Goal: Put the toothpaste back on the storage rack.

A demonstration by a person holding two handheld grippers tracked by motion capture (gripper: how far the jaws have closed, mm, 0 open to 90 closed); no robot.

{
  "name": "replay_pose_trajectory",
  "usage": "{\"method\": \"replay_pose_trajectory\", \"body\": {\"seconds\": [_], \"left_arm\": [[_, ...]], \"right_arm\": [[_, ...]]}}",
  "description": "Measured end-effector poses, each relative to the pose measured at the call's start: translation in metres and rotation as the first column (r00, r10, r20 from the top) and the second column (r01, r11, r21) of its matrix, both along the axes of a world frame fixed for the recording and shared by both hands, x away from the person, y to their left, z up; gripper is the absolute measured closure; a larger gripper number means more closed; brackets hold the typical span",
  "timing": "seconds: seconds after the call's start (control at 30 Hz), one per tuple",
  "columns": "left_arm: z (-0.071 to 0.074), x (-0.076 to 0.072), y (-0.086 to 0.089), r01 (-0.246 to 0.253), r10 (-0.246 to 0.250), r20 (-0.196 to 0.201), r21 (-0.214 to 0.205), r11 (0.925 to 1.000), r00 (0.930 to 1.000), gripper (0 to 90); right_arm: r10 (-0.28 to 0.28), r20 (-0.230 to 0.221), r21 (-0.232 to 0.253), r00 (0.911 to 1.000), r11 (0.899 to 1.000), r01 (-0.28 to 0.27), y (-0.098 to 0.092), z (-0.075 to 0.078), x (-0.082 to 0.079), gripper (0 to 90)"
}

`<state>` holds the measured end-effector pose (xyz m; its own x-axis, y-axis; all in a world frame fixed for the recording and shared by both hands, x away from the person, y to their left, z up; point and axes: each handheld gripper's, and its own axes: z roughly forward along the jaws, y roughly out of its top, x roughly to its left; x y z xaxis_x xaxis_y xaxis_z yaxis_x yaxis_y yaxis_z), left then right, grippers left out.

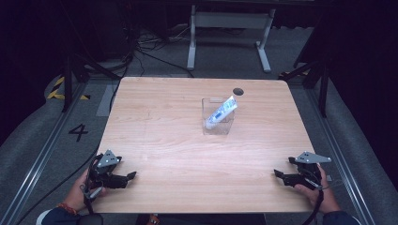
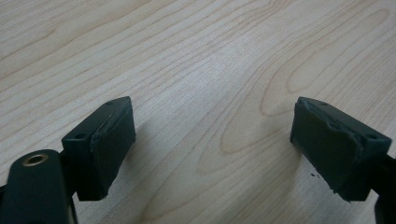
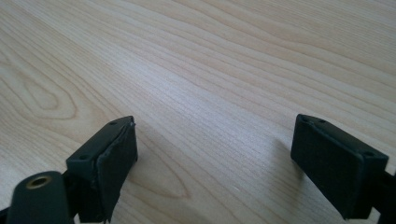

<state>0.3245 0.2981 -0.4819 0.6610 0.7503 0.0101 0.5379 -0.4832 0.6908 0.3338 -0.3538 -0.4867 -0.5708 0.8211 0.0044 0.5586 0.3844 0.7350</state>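
A clear plastic box (image 1: 217, 123) stands just beyond the middle of the wooden table (image 1: 159, 136). A white and blue tube (image 1: 221, 112) leans inside it, its top end sticking out to the upper right. My left gripper (image 1: 133, 175) rests at the table's near left corner, pointing right, open with nothing between its fingers (image 2: 100, 147). At the near right corner my right gripper (image 1: 277, 174) points left, also open over bare wood, its pads (image 3: 336, 161) wide apart. Both grippers are far from the box.
A small dark round hole (image 1: 238, 91) sits in the tabletop behind the box. Beyond the far edge stand a white table frame (image 1: 229, 33) and cables (image 1: 141, 51) on the grey floor. Metal rails run along both sides of the table.
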Motion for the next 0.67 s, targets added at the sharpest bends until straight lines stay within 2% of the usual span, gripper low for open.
{"method": "replay_pose_trajectory", "body": {"seconds": [0.67], "left_arm": [[-0.0001, -0.0001, -0.0004, -0.006, 0.006, -0.002, -0.001, 1.0, 1.0, 14.0]], "right_arm": [[0.004, 0.0, 0.001, 1.0, 1.0, -0.004, -0.0002, 0.0, 0.0004, 14.6]]}}
